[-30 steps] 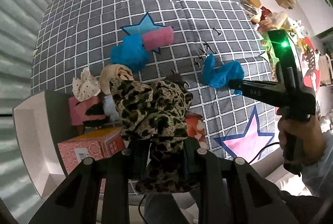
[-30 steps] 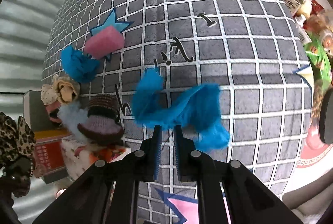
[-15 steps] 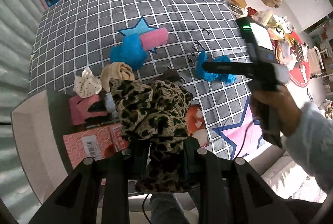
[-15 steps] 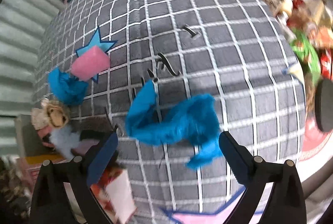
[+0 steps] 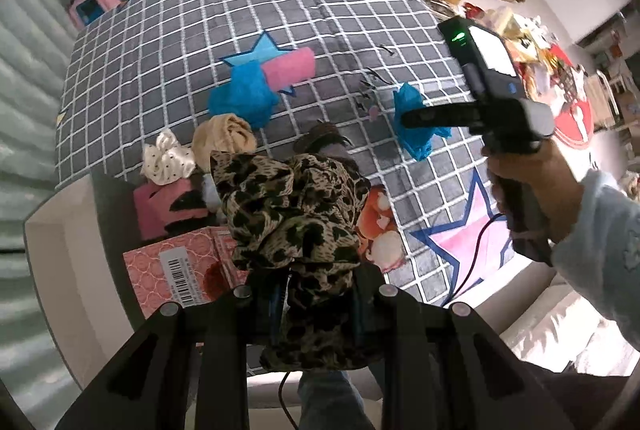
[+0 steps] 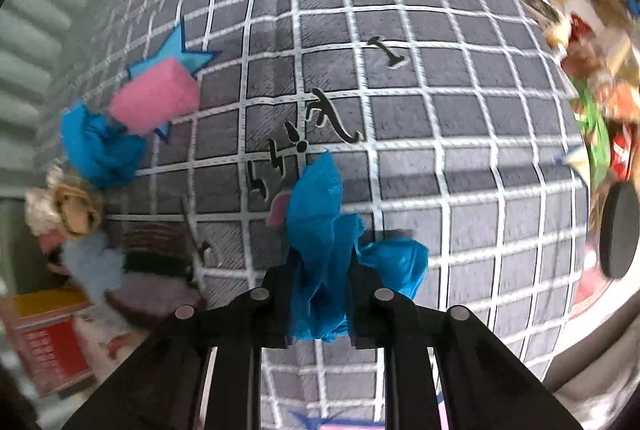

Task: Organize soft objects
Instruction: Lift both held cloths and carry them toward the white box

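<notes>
My left gripper (image 5: pixel 316 294) is shut on a leopard-print cloth (image 5: pixel 292 214), which bulges up between its fingers above some boxes. My right gripper (image 6: pixel 320 290) points down at the grey checked rug (image 6: pixel 440 110) and is shut on a bright blue cloth (image 6: pixel 320 230), which is bunched between its pads with a fold spilling to the right. In the left wrist view, the right gripper (image 5: pixel 416 118) sits over that blue cloth (image 5: pixel 412 102), held by a person's hand (image 5: pixel 528 174).
On the rug lie a pink roll (image 5: pixel 288 70), a second blue cloth (image 5: pixel 244 96), a beige cloth (image 5: pixel 224 136), a dotted white scrunchie (image 5: pixel 166 158) and a knit hat (image 6: pixel 156 270). Pink boxes (image 5: pixel 172 270) stand by a white bin (image 5: pixel 60 250). Clutter (image 5: pixel 520 30) lines the rug's right edge.
The right gripper opened wide over the blue cloth, came down, then shut on it. The left gripper kept its grip on the leopard cloth and shifted a little.
</notes>
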Available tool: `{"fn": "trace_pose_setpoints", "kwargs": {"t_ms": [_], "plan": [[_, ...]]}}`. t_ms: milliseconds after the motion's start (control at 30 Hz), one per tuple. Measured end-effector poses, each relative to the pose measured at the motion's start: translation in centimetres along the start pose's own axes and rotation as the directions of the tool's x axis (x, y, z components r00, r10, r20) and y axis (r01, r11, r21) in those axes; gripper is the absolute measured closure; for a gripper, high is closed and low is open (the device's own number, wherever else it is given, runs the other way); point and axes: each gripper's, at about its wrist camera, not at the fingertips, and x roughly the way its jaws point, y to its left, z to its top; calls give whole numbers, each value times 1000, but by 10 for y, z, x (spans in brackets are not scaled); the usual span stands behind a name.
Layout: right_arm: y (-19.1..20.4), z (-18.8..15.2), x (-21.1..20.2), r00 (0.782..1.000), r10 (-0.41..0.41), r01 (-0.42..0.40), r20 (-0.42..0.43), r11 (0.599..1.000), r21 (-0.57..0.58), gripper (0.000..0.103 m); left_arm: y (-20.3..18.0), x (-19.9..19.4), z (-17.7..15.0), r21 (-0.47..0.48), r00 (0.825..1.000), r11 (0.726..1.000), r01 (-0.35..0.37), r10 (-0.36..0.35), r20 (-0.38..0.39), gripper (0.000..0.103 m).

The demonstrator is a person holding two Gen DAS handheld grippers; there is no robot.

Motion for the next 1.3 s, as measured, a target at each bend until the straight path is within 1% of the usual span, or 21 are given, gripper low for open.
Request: {"fn": "trace_pose_setpoints", "kwargs": {"t_ms": [133,267,367,533,733,900,1067,1200,1300], "plan": [[-11,-25,-27,999,48,-49,18,997,60,84,-8,0,-7,47,1000,999,13,-13,-2,75],[-15,-54,-48,997,69,-71,28,992,103,84,-11,-4,-15,75,1000,997,24,-24,4,75],[-4,-81,-65,996,78,-81,37,991,103,84,-12,-9,-25,101,999,994,30,-31,12,75],[16,-119,-77,994,103,-105,29,990,92,84,-14,-14,-47,138,999,989,42,-45,20,75],[51,-161,-83,992,129,-129,11,990,57,84,-5,-22,-76,136,998,990,43,-50,43,75],[89,-190,-82,988,153,-153,-21,988,-11,84,20,-32,-101,84,997,996,28,-34,71,75],[134,-206,-84,984,174,-177,-39,978,-114,84,55,-46,-127,-18,995,1000,5,-3,103,75],[173,-210,-87,980,188,-196,-57,957,-215,84,88,-58,-147,-115,990,993,-27,42,133,75],[202,-213,-91,980,188,-199,-65,933,-301,84,114,-63,-160,-206,987,978,-38,70,146,75]]}}
